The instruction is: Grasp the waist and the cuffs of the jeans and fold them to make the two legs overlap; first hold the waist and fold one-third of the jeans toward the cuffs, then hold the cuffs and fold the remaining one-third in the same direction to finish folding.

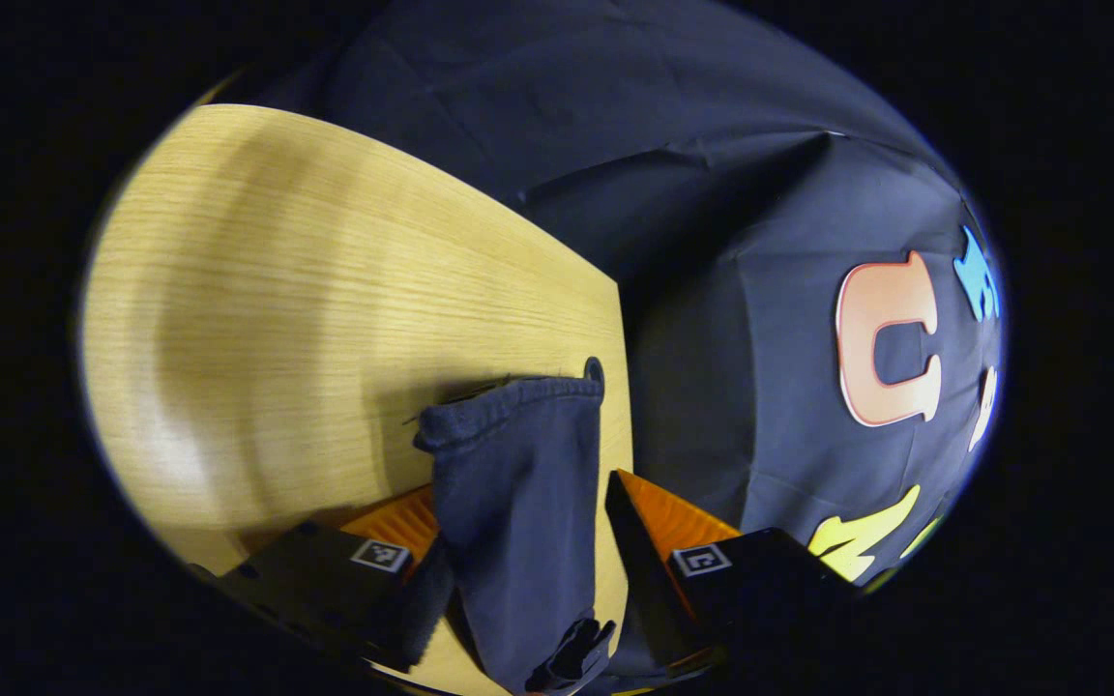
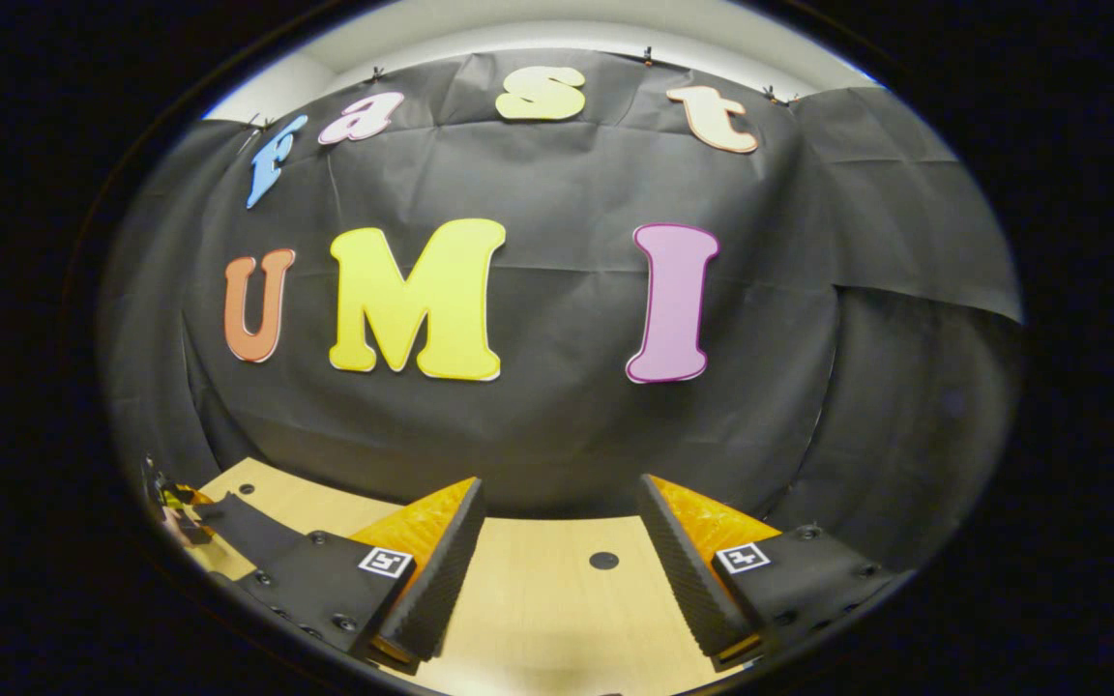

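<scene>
In the left gripper view a dark blue jeans leg (image 1: 518,493) lies on the wooden table (image 1: 306,309), its hemmed cuff (image 1: 509,401) pointing away near the table's right edge. My left gripper (image 1: 525,527) is open, its fingers standing on either side of the leg; a strip of table shows between the cloth and the right finger (image 1: 649,527). In the right gripper view my right gripper (image 2: 557,541) is open over bare table (image 2: 557,599) with nothing between its fingers. A dark strip of cloth (image 2: 238,527) lies at the far left there.
A small round hole (image 1: 594,368) marks the table beside the cuff, and another hole (image 2: 603,560) lies ahead of the right gripper. The booth's black cloth wall (image 2: 557,425) hangs close behind the table's edge. Part of another gripper (image 2: 170,503) shows at the far left.
</scene>
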Action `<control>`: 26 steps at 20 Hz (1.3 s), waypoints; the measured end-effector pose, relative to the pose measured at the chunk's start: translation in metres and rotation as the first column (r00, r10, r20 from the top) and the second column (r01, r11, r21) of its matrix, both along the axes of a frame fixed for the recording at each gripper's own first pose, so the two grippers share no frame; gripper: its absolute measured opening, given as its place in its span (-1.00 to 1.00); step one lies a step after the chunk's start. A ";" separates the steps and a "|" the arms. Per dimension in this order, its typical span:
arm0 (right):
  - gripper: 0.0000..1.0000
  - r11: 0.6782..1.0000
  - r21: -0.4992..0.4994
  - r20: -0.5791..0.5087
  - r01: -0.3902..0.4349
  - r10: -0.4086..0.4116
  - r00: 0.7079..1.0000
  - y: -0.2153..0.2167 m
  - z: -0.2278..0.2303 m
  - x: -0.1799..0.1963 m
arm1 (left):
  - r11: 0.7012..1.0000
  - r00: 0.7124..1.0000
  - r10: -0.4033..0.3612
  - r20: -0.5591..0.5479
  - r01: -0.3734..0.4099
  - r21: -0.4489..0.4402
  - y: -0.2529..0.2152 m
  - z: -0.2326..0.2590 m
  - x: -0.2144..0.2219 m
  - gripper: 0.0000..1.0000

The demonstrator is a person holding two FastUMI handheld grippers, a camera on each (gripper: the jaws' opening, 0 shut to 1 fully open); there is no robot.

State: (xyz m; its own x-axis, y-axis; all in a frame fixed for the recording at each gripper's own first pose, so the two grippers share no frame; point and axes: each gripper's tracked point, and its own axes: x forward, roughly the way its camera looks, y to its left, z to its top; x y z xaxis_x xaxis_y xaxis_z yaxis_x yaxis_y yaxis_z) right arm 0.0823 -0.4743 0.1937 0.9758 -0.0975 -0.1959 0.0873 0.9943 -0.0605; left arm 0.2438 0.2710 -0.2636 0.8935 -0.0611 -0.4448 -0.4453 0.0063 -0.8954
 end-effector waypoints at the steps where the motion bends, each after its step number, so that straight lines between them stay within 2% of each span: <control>1: 0.94 1.000 -0.005 -0.002 -0.002 0.002 1.000 0.000 0.000 0.000 | 1.000 0.999 -0.002 -0.034 0.002 0.000 0.001 -0.007 -0.003 0.53; 3: 0.94 1.000 -0.009 -0.010 -0.007 0.006 1.000 0.000 -0.002 -0.002 | 1.000 0.998 -0.010 -0.063 0.009 -0.011 0.002 -0.016 -0.008 -0.82; 4: 0.95 1.000 -0.010 -0.014 -0.008 0.007 1.000 -0.001 -0.003 -0.001 | 1.000 0.998 -0.013 -0.064 0.013 0.003 -0.001 -0.016 -0.008 -0.68; 5: 0.94 1.000 -0.012 -0.016 -0.009 0.009 1.000 -0.001 -0.002 -0.002 | 1.000 0.998 -0.015 -0.063 0.017 0.024 0.000 -0.014 -0.008 -0.82; 7: 0.94 1.000 -0.016 -0.014 -0.011 0.011 1.000 0.000 -0.001 -0.002 | 0.997 0.998 -0.020 -0.059 0.025 0.068 0.000 -0.009 -0.006 -0.89; 9: 0.95 1.000 -0.008 -0.008 -0.016 0.016 1.000 0.000 0.000 -0.003 | 0.995 0.999 -0.029 -0.045 0.033 0.097 -0.001 0.001 -0.007 -0.91; 10: 0.86 1.000 -0.005 -0.006 -0.016 0.016 1.000 -0.001 0.000 -0.003 | 0.992 0.998 -0.036 -0.045 0.042 0.123 -0.001 0.004 -0.009 -0.91; 11: 0.95 1.000 0.001 -0.005 -0.017 0.017 1.000 0.000 -0.001 -0.004 | 0.988 0.998 -0.045 -0.046 0.052 0.146 -0.002 0.007 -0.012 -0.91; 12: 0.86 1.000 0.010 -0.004 -0.019 0.019 1.000 0.000 -0.001 -0.004 | 0.984 0.998 -0.052 -0.042 0.059 0.169 -0.002 0.013 -0.012 -0.91; 13: 0.95 1.000 0.016 -0.004 -0.021 0.021 1.000 0.000 -0.001 -0.004 | 0.980 0.998 -0.057 -0.036 0.063 0.191 -0.002 0.020 -0.013 -0.91; 14: 0.95 1.000 0.019 -0.005 -0.019 0.019 1.000 0.000 -0.001 -0.004 | 0.974 0.998 -0.059 -0.037 0.066 0.215 -0.002 0.026 -0.014 -0.91; 16: 0.95 0.999 0.038 -0.003 -0.019 0.020 1.000 0.001 0.000 -0.005 | 0.957 0.997 -0.071 -0.035 0.078 0.279 -0.004 0.037 -0.015 -0.91; 17: 0.86 0.999 0.045 -0.002 -0.020 0.020 1.000 0.002 -0.001 -0.005 | 0.948 0.997 -0.078 -0.028 0.082 0.308 -0.006 0.045 -0.014 -0.92; 18: 0.86 0.999 0.048 -0.003 -0.019 0.019 1.000 0.001 -0.002 -0.005 | 0.938 0.996 -0.083 -0.018 0.084 0.337 -0.007 0.055 -0.014 -0.92; 19: 0.94 0.999 0.048 -0.005 -0.019 0.020 1.000 0.001 -0.002 -0.006 | 0.928 0.996 -0.091 -0.004 0.086 0.362 -0.010 0.066 -0.013 -0.91; 26: 0.94 0.998 0.052 0.003 -0.030 0.030 1.000 0.000 -0.001 -0.007 | 0.850 0.980 -0.183 0.083 0.115 0.515 -0.042 0.142 -0.007 -0.91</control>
State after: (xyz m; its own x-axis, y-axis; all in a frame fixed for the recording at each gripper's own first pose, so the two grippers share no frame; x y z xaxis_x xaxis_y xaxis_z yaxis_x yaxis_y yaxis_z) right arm 0.0752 -0.4742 0.1928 0.9785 -0.0580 -0.1980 0.0576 0.9983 -0.0080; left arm 0.2370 0.2294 -0.1213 0.9415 0.0044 -0.3370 -0.2881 0.5297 -0.7978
